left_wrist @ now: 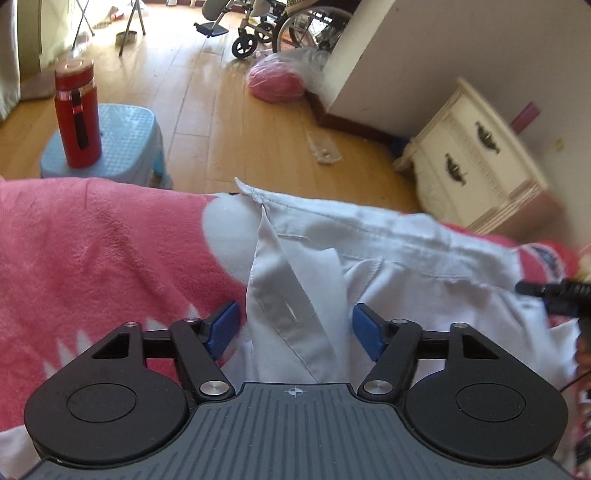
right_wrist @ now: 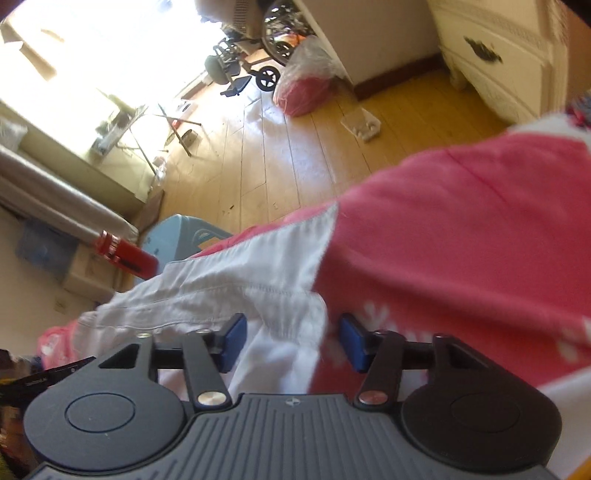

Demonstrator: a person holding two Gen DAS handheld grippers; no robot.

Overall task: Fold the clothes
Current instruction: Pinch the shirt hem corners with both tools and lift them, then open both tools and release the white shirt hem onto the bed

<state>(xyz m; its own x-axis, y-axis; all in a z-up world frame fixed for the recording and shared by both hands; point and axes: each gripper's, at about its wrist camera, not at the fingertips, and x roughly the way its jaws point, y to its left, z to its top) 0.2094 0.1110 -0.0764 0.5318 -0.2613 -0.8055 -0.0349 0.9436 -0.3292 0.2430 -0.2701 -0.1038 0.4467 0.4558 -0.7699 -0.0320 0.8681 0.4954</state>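
A white shirt (left_wrist: 388, 258) lies crumpled on a pink and white fleece blanket (left_wrist: 110, 258). My left gripper (left_wrist: 293, 330) is open just above it, and a folded strip of the shirt's front edge with a buttonhole (left_wrist: 291, 314) runs between the blue pads (left_wrist: 223, 326), with a gap on each side. In the right wrist view, the shirt (right_wrist: 221, 291) shows its seamed edge over the blanket (right_wrist: 461, 240). My right gripper (right_wrist: 291, 339) is open, with a bunched corner of white cloth between its pads (right_wrist: 351, 341), which do not press on it.
Beyond the blanket's edge is a wooden floor (left_wrist: 221, 110). On it stand a blue stool (left_wrist: 122, 144) carrying a red flask (left_wrist: 77, 114), a cream drawer cabinet (left_wrist: 476, 155), a pink bundle in plastic (left_wrist: 277, 83) and a wheelchair (left_wrist: 288, 26). A black, blurred object (left_wrist: 554, 291) reaches in at the right.
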